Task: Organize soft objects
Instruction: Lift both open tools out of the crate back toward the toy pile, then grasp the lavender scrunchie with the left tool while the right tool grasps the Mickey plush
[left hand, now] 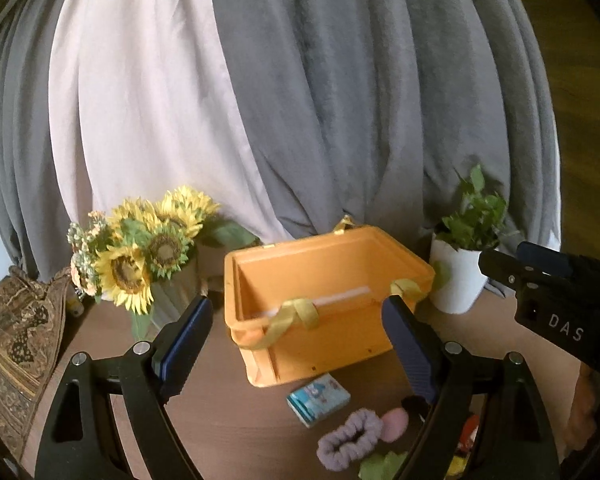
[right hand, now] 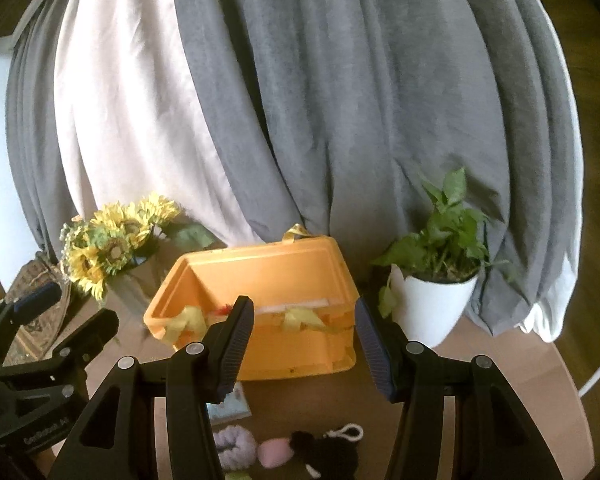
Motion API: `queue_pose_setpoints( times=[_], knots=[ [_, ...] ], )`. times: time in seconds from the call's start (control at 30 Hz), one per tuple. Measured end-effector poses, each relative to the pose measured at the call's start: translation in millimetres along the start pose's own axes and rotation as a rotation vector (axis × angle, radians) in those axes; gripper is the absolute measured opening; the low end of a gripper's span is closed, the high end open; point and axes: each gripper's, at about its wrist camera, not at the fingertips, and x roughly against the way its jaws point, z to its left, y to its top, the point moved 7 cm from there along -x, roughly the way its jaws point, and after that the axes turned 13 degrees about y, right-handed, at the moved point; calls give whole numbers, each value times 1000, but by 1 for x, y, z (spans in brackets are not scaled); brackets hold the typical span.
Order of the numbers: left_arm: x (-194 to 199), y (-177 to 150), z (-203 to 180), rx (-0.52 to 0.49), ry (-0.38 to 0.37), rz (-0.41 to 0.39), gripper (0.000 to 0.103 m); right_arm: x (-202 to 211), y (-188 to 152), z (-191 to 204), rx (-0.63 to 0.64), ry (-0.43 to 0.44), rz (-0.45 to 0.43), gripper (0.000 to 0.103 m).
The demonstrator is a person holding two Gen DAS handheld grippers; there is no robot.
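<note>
Jaws of both the left gripper (left hand: pixel 296 340) and right gripper (right hand: pixel 304 340) apart, empty, before orange bin (left hand: pixel 340 344).

Orange bin (left hand: pixel 324 320), lilac scrunchie (left hand: pixel 350 438)

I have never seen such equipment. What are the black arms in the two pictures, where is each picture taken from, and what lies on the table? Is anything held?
These are two hand-held grippers; a person carries one in each hand. Each has a camera looking forward along its jaws. One picture comes from the left gripper, the other from the right gripper. Both stand open and hold nothing.

On the brown table stands an orange box with yellow ribbon handles. In front of it lie a small blue packet, a purple scrunchie, a pink soft thing and a black plush thing. Behind are sunflowers, a potted plant and grey and pale curtains.
</note>
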Motion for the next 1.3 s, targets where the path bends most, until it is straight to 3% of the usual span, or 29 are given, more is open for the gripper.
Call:
queue_pose_setpoints(
  times=[0.73,0.83,1.3],
  knots=[
    [17,-72,-15,-61,-99,95,87,38,-75,-3,-84,-64,75,54],
    [19,-79,-17,-69,-109,97,87,40,-85,-5,-100,-72,82,62],
    [4,-123,-26,-118,-135,174,87,38,-136,-11,-176,-114,163,65]
  ],
)
